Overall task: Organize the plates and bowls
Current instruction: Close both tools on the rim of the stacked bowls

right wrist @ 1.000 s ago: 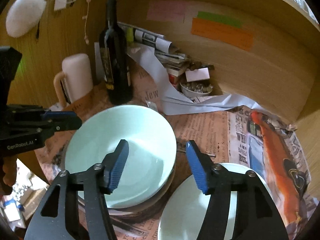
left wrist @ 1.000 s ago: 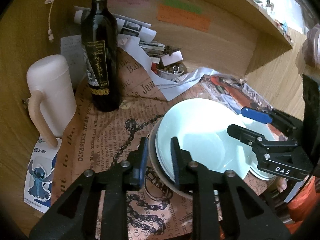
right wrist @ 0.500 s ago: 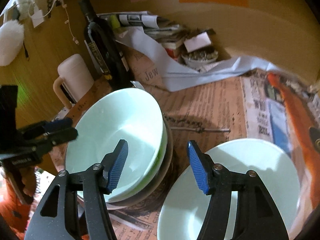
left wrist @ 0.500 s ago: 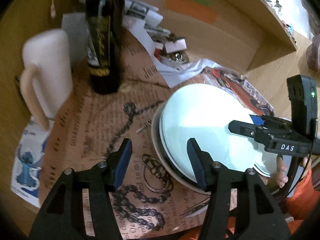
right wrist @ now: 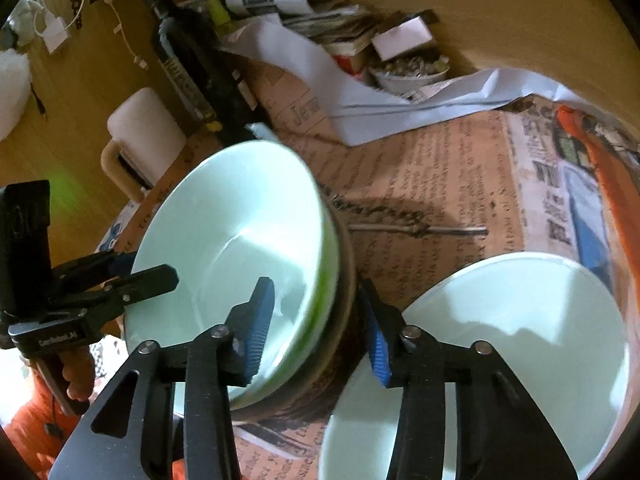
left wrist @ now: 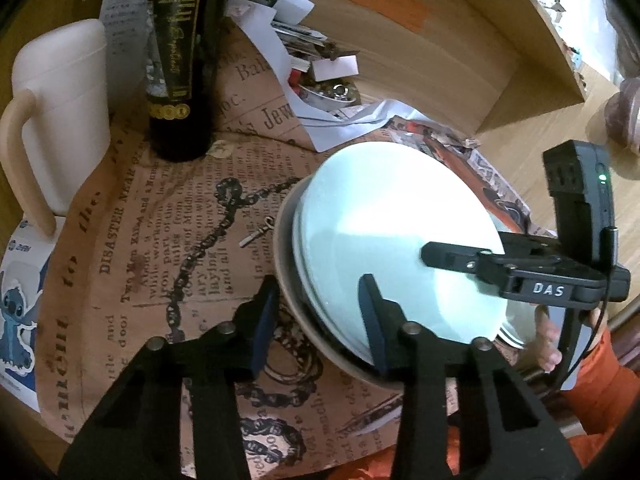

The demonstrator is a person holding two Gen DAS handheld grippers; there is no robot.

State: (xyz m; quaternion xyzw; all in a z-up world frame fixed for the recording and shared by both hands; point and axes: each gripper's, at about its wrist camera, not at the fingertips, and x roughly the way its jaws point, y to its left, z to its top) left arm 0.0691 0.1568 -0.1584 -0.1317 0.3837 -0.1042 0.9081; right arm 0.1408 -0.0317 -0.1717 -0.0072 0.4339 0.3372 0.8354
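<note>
Both claws gape, gripping nothing. The left claw straddles the near rim of the bowl stack; the right claw straddles its opposite rim. Judged best: close both evenly on the same rim, lift level. Count: about two pale bowls in one brown bowl; one plate right of the right claw

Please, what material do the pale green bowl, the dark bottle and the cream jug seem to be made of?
Pale green bowl: probably glazed ceramic or opal glass; smooth and glossy, with bright reflections. Dark bottle: likely dark glass; it shines and carries a black label with gold print. Cream jug: seemingly matte plastic; dull, even surface without glare, though unglazed ceramic is possible.
</note>
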